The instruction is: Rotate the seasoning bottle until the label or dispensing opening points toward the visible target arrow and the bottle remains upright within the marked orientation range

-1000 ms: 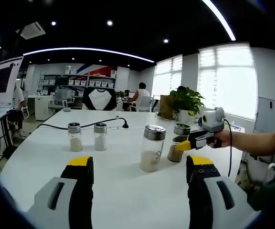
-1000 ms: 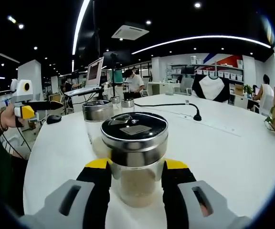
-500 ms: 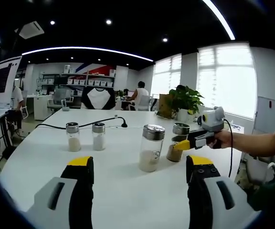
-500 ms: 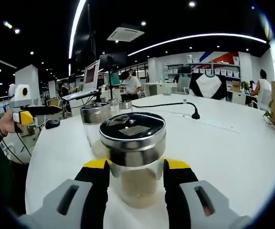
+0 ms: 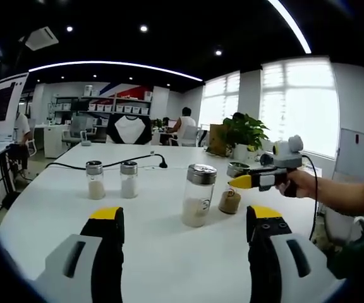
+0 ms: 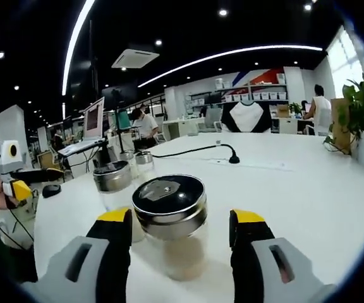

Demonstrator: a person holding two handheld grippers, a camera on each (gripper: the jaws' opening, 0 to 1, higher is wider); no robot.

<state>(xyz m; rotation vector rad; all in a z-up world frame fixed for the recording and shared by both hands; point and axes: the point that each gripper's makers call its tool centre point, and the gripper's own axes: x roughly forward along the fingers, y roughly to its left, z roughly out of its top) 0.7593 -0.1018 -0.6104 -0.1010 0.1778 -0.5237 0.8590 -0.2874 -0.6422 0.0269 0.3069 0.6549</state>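
Note:
A short glass seasoning jar point(image 6: 169, 214) with a metal lid and brown contents stands upright on the white table point(image 6: 308, 196). It sits between the jaws of my right gripper point(image 6: 182, 218), which stand apart with a gap on the jar's right side. In the left gripper view the same jar point(image 5: 230, 201) stands right of a taller jar point(image 5: 198, 196) of pale powder, and the right gripper point(image 5: 240, 182) hovers at its lid height, held by a hand. My left gripper point(image 5: 185, 214) is open and holds nothing, short of the jars.
Two small shakers point(image 5: 111, 180) stand at the left of the table, near a black cable with a socket point(image 5: 163, 165). A potted plant point(image 5: 245, 136) sits at the far edge. The left gripper point(image 6: 11, 183) shows beside the table. People sit at desks behind.
My right gripper's jaws have spread away from the short jar and the gripper has pulled back and risen a little. The left gripper has stayed put.

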